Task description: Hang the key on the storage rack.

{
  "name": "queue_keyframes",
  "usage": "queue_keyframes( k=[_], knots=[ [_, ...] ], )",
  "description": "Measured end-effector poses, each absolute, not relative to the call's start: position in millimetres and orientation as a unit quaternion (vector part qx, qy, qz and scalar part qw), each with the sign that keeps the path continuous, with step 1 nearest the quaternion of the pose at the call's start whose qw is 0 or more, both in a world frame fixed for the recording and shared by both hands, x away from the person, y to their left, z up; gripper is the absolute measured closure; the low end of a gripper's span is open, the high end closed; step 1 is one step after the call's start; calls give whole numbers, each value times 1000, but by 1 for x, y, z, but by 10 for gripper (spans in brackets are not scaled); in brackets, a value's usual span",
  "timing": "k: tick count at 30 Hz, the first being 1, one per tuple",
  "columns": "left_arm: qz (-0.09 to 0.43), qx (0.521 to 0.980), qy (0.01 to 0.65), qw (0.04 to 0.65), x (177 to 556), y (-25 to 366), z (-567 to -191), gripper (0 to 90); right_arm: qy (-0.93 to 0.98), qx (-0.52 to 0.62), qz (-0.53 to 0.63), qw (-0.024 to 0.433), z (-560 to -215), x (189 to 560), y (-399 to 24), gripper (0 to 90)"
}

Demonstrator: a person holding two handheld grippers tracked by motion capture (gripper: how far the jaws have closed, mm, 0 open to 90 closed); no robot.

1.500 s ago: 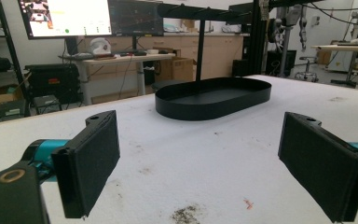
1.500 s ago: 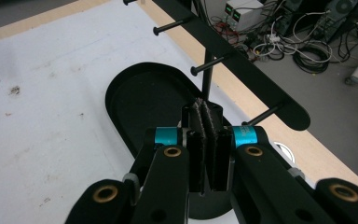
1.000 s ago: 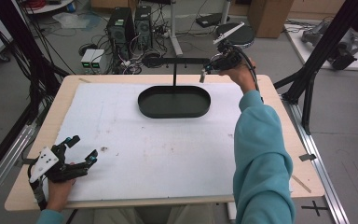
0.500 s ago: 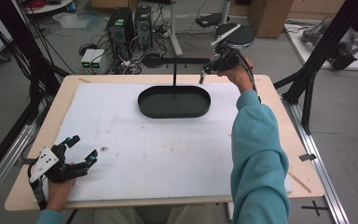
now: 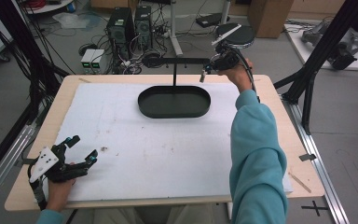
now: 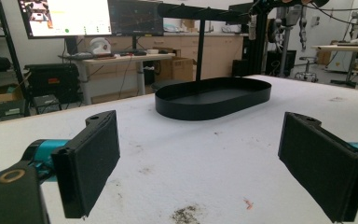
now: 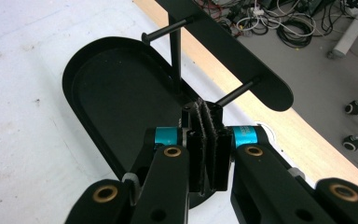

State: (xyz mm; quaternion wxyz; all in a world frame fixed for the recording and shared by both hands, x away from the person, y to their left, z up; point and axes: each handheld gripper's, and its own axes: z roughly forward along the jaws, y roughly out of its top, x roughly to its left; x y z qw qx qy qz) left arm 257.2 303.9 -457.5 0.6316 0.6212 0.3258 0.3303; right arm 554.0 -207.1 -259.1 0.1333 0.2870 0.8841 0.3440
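Black stand (image 5: 174, 74): an oval tray base (image 5: 174, 101) set on the white mat, from which an upright post carries a horizontal crossbar with pegs.

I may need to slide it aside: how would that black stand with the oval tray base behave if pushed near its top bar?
The black stand looks stiff, probably thin metal. Its crossbar sits high on one thin post, so a push up there would likely tip it rather than slide it. Pushing the low tray wall seems safer.

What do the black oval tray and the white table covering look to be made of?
The oval tray: probably thin metal with a matte black coat, judging by its crisp, thin upright wall. The white covering: likely foam board, going by its grainy, pitted, stained surface.
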Motion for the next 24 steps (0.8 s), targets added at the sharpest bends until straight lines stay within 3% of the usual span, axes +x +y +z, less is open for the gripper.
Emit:
queue_keyframes(
  k=[24],
  knots=[
    [330,621,326,632,257,304,-458,130,878,295,346,148,-262,560,-210,885]
  ],
)
